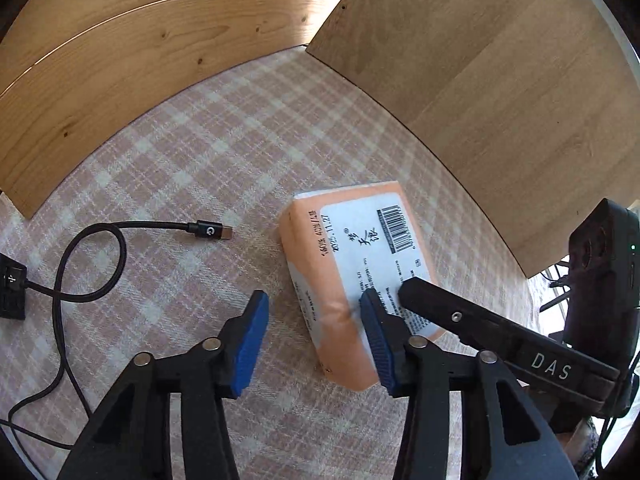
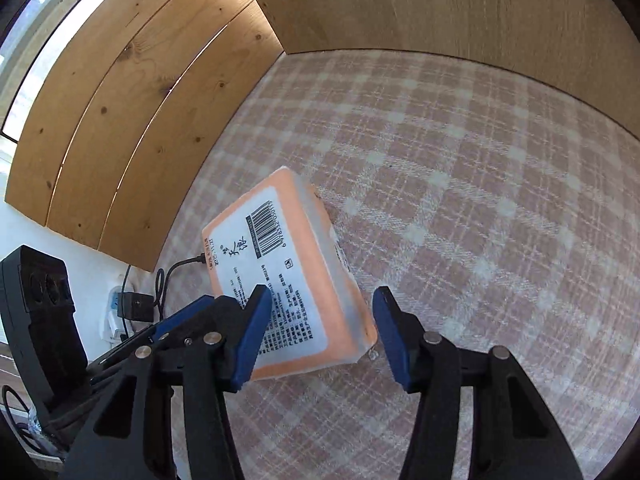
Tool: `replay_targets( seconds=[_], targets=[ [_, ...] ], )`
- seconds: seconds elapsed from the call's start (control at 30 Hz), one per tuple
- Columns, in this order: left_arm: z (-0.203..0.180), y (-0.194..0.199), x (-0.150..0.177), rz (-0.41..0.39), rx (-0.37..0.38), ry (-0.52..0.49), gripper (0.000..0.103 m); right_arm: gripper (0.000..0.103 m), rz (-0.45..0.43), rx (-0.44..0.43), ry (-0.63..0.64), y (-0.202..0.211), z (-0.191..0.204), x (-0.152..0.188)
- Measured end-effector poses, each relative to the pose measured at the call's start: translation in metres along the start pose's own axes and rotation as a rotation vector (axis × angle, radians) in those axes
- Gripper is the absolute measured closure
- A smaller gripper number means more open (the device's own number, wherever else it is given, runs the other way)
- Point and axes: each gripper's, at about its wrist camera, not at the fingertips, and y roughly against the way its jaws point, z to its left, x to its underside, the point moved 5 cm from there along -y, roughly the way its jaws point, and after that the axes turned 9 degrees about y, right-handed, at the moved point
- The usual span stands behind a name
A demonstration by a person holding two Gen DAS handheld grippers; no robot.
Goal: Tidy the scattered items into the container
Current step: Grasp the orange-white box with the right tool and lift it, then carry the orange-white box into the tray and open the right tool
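pack: orange tissue pack, white printed label with barcode facing up, lying flat on the pink plaid cloth.
location: inside the corner formed by the wooden panels, slatted pine wall on one side, smooth oak panel on the other. Pack sits well apart from both walls.
long axis: runs away from both cameras. Barcode end is the far end, dense small print at the near end. In the left wrist view it angles slightly from near right to far left; in the right wrist view it leans far left.
left gripper: jaws spread apart, nothing between them. Right blue pad overlaps the pack's near left corner; can't tell whether it touches. Left pad is over bare cloth.
right gripper: jaws spread wide, straddling the pack's near end, not clamped. Gap visible at the right pad; left pad overlaps the label, contact unclear.
cross view: the right gripper's black finger marked DAS reaches onto the label from the right.
cable: black braided USB-C cable looped on the cloth left of the pack, plug tip pointing toward the pack, apart from it.
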Motion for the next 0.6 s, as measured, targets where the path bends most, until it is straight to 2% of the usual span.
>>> replay_targets(
  seconds=[0.03,0.07,0.13,0.27,0.47,0.53,0.6],
  targets=[
    [-0.004,0.0,0.001,0.008,0.015,-0.006,0.078,0.056,-0.003,-0.001,-0.003,0.001,0.001,0.002],
    [-0.008,0.002,0.003,0.003,0.005,-0.019,0.082,0.059,-0.006,-0.007,-0.008,0.002,0.001,0.003],
    [-0.014,0.005,0.005,-0.014,-0.014,-0.045,0.082,0.059,-0.007,-0.027,-0.027,0.004,-0.001,0.008],
    [-0.019,0.006,0.012,0.001,0.01,-0.043,0.082,0.059,-0.019,-0.039,-0.027,0.015,0.0,0.018],
    [-0.049,0.027,0.027,-0.05,0.016,-0.101,0.082,0.059,-0.07,-0.053,-0.034,0.054,-0.008,0.031],
    [-0.06,0.026,0.034,-0.033,0.024,-0.107,0.082,0.059,-0.09,-0.043,-0.04,0.068,-0.012,0.038],
    [-0.074,0.031,0.044,-0.047,0.036,-0.128,0.082,0.059,-0.109,-0.047,-0.036,0.084,-0.017,0.045]
  ],
)
